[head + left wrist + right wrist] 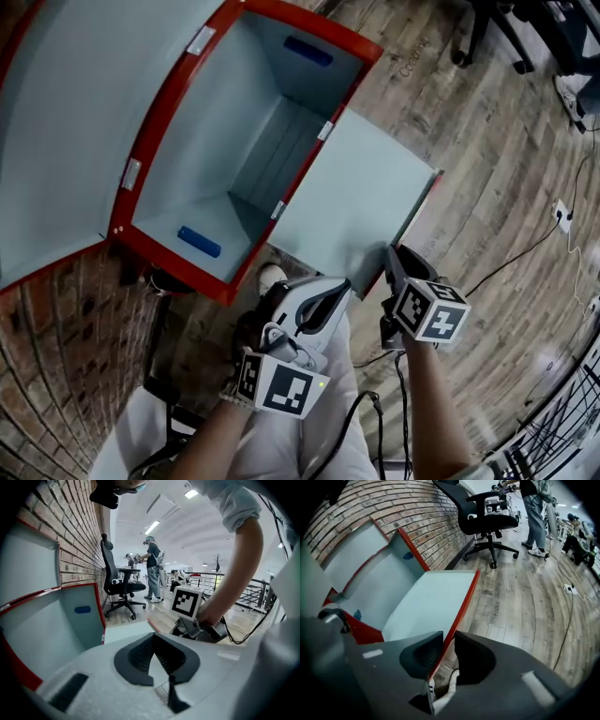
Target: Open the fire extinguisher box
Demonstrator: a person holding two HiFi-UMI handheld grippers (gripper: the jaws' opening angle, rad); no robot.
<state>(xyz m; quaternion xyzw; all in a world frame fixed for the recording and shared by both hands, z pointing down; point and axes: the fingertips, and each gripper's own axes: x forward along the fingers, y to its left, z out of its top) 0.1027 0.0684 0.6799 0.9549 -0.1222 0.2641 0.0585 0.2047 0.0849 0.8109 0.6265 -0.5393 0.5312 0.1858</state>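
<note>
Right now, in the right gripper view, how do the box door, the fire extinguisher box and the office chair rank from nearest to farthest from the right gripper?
1. The box door: lower centre, its red edge between the jaws of the right gripper.
2. The fire extinguisher box: left, behind the door.
3. The office chair: top centre, farther along the brick wall.

The red-framed fire extinguisher box (206,122), pale inside, is seen at eleven o'clock; its door (361,202) is swung open toward four o'clock.
</note>
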